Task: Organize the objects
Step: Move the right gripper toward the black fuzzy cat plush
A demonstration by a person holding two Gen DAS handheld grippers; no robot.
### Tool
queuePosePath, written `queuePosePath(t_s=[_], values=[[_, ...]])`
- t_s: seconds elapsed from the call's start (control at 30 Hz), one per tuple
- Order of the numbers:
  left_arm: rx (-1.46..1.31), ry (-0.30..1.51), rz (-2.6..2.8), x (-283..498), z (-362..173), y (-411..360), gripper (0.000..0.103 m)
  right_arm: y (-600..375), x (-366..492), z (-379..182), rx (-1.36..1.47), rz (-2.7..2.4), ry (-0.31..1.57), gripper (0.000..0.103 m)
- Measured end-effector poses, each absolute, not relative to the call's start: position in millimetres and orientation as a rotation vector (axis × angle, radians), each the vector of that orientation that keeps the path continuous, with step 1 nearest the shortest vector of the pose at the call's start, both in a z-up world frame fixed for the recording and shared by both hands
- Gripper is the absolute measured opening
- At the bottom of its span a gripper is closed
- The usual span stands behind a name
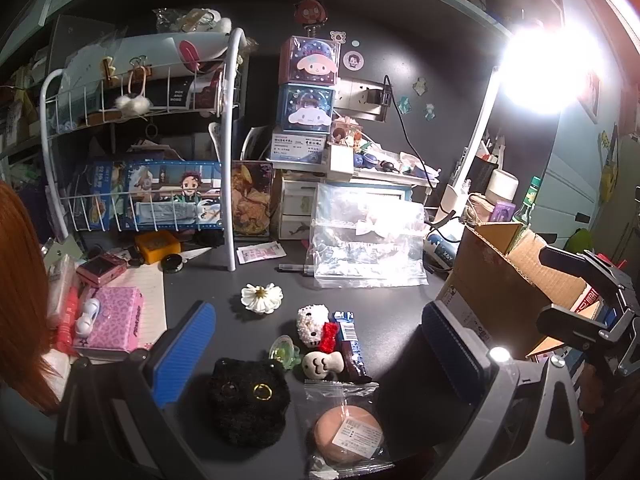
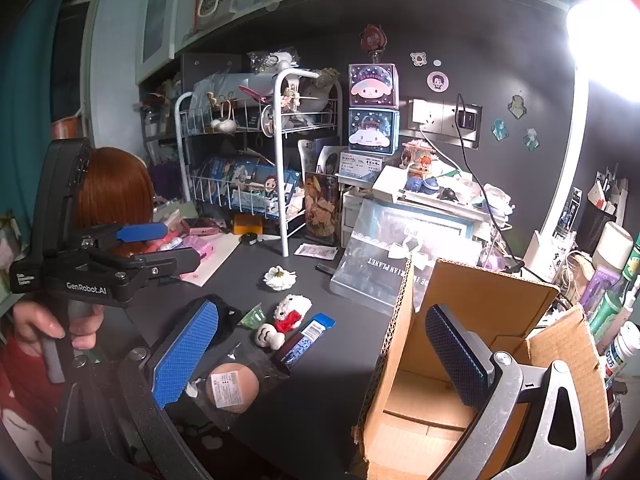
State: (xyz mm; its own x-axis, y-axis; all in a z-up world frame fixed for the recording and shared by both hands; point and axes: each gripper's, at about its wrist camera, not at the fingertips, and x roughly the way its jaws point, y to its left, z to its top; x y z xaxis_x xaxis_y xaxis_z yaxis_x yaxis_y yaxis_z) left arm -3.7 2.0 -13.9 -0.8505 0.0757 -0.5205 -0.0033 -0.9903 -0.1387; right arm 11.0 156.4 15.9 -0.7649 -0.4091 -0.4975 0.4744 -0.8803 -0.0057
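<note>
Small items lie on the dark desk (image 1: 360, 300): a black fluffy cat pouch (image 1: 250, 402), a bagged pink puff (image 1: 346, 432), a white-and-red knitted toy (image 1: 312, 324), a small white bone-shaped figure (image 1: 322, 364), a blue snack bar (image 1: 352, 344), a green trinket (image 1: 282, 350) and a white flower (image 1: 262, 298). My left gripper (image 1: 320, 356) is open above them and holds nothing. An open cardboard box (image 2: 472, 360) stands at the right. My right gripper (image 2: 324, 352) is open and empty, its right finger over the box, its left finger beside the puff (image 2: 232, 386).
A white wire rack (image 1: 160, 140) with boxes stands at the back left. A clear plastic bag (image 1: 368, 240) leans at the back middle. Stacked character boxes (image 1: 312, 84) and a bright desk lamp (image 1: 548, 68) are behind. A pink case (image 1: 116, 316) and bottles (image 2: 616, 312) flank the desk.
</note>
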Motion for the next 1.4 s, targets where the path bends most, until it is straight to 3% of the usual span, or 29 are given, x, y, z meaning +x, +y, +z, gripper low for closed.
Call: queuePosePath(t_s=[0.97,1.4], values=[[-0.864,-0.204,2.967,-4.2,-15.4,3.1,0.102,152.7,16.6,15.6,0.659,-2.559,0.210,0.103],[-0.924,-0.285,2.981,-5.8,-41.9,-65.0,0.102,57.0,12.4,-7.9,0.717,-2.294,0.327,0.103]])
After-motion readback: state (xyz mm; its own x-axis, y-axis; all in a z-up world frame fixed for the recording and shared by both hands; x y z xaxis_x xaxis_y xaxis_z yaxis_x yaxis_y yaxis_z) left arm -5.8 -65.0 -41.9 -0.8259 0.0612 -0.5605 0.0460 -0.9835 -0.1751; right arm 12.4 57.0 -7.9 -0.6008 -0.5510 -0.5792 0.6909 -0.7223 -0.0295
